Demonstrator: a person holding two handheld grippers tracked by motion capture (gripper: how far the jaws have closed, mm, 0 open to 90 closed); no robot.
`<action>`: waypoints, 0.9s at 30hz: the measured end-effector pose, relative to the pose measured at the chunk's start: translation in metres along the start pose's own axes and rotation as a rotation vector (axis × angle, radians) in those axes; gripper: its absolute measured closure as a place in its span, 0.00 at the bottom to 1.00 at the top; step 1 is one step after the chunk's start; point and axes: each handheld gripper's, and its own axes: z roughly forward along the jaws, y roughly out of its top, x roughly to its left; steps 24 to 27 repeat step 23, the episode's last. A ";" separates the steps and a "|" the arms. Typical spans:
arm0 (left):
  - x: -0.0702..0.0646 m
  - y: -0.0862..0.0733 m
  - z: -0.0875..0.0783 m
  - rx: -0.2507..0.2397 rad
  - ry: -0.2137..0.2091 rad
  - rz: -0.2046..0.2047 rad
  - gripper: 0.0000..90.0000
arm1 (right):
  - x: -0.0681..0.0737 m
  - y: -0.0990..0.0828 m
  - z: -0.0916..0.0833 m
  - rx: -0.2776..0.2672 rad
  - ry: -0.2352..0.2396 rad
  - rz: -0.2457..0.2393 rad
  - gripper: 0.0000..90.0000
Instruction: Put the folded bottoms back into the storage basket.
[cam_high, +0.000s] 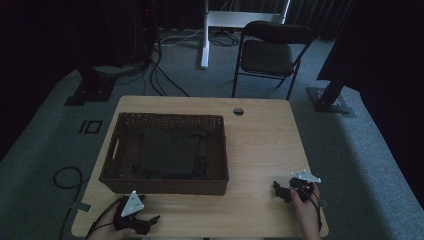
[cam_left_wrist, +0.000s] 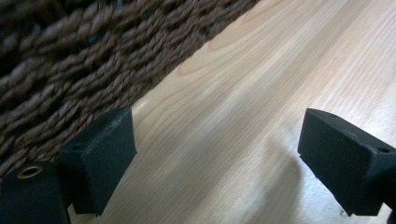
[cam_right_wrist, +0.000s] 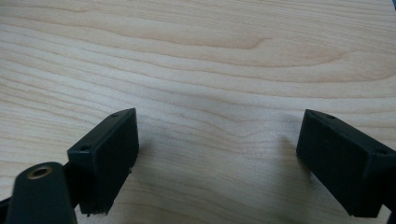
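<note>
Wicker basket (cam_high: 165, 187) just beside left gripper (cam_left_wrist: 215, 158); could snag its wall. Both grippers wide open, empty; right gripper (cam_right_wrist: 217, 158) over bare table (cam_right_wrist: 210, 70).

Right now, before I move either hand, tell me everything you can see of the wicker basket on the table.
The wicker basket is a dark brown, rectangular tray of twisted woven strands, with low walls and an oval handle slot in its left end. It sits flat on the left half of the wooden table, long sides running across it. Inside lies a dark folded cloth, covering most of the floor. The left gripper view shows its rope-like weave close by the left tongs, which are open and empty; whether they touch the wall is unclear.
</note>
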 end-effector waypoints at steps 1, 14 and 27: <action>0.002 -0.001 0.001 -0.008 -0.018 -0.028 0.13 | 0.000 0.000 0.000 0.000 0.001 -0.001 0.14; 0.005 -0.007 0.001 -0.049 -0.024 -0.066 0.13 | 0.000 0.000 0.000 0.001 0.006 -0.005 0.14; 0.007 -0.007 0.001 -0.054 -0.016 -0.093 0.13 | 0.000 0.000 0.000 0.001 0.007 -0.005 0.14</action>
